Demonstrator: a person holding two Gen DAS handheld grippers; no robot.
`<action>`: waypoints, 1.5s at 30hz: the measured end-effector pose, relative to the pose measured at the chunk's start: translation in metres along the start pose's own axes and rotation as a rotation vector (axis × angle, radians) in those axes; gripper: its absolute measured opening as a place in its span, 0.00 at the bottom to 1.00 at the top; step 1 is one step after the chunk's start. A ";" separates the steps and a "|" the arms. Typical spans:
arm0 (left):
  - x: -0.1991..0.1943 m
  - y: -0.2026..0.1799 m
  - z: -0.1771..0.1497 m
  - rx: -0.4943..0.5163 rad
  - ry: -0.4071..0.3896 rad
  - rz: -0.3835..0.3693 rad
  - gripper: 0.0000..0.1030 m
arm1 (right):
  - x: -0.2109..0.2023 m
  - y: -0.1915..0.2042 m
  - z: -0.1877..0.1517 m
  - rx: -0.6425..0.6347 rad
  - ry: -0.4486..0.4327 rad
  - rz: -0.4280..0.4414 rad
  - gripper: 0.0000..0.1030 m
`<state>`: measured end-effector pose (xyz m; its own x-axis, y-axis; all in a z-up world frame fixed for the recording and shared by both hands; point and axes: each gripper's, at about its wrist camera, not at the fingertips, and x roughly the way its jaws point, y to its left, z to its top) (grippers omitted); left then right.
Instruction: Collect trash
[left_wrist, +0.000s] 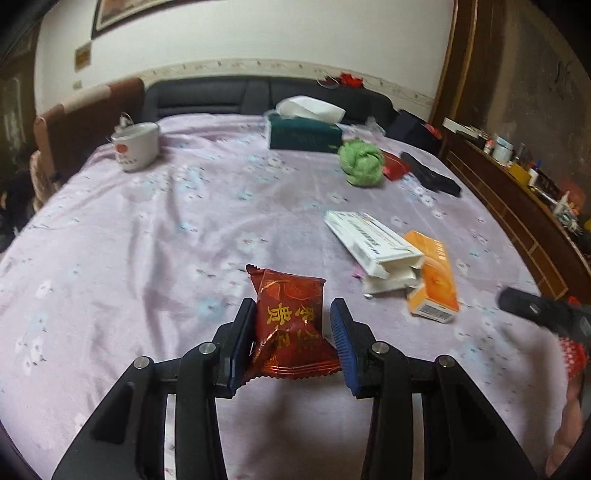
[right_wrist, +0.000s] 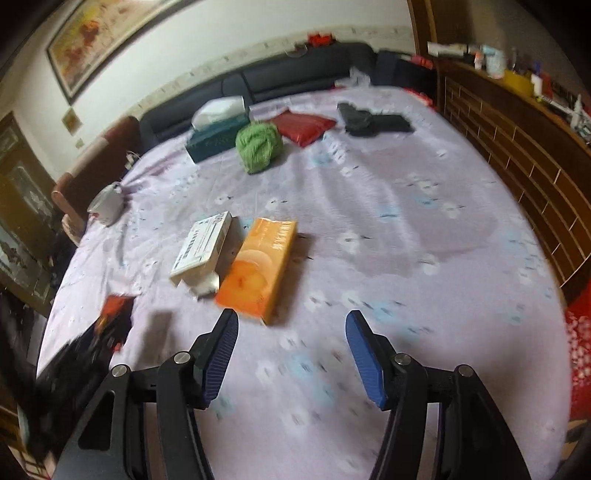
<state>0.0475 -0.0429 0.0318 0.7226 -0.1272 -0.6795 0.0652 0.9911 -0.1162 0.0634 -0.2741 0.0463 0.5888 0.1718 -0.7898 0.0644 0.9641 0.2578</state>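
Note:
In the left wrist view, a red snack packet (left_wrist: 291, 325) with gold characters sits pinched between the blue pads of my left gripper (left_wrist: 291, 306), just above the lilac bedsheet (left_wrist: 166, 240). An opened white carton (left_wrist: 369, 240) and an orange box (left_wrist: 436, 277) lie to its right. My right gripper (right_wrist: 292, 314) is open over bare sheet, with the orange box (right_wrist: 258, 266) just beyond its left finger and the white carton (right_wrist: 203, 247) further left. The left gripper and packet (right_wrist: 114, 314) show blurred at the lower left of the right wrist view.
Further up the bed are a green bundle (right_wrist: 258, 147), a teal tissue box (right_wrist: 218, 136), a red pouch (right_wrist: 304, 125), a black object (right_wrist: 373, 120) and a white mug (right_wrist: 107, 203). A wooden sideboard (right_wrist: 517, 147) runs along the right side.

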 end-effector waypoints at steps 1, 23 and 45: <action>0.001 0.002 0.000 -0.006 -0.002 -0.003 0.38 | 0.010 0.004 0.007 0.010 0.011 -0.005 0.63; 0.016 0.020 -0.002 -0.066 0.030 -0.024 0.38 | 0.068 0.047 0.014 -0.086 0.028 -0.089 0.23; 0.013 0.002 -0.004 0.022 -0.012 0.058 0.38 | 0.032 0.042 -0.027 -0.186 -0.179 -0.045 0.24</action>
<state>0.0542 -0.0428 0.0200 0.7338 -0.0691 -0.6758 0.0382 0.9974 -0.0605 0.0629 -0.2230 0.0167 0.7227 0.1052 -0.6831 -0.0456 0.9935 0.1047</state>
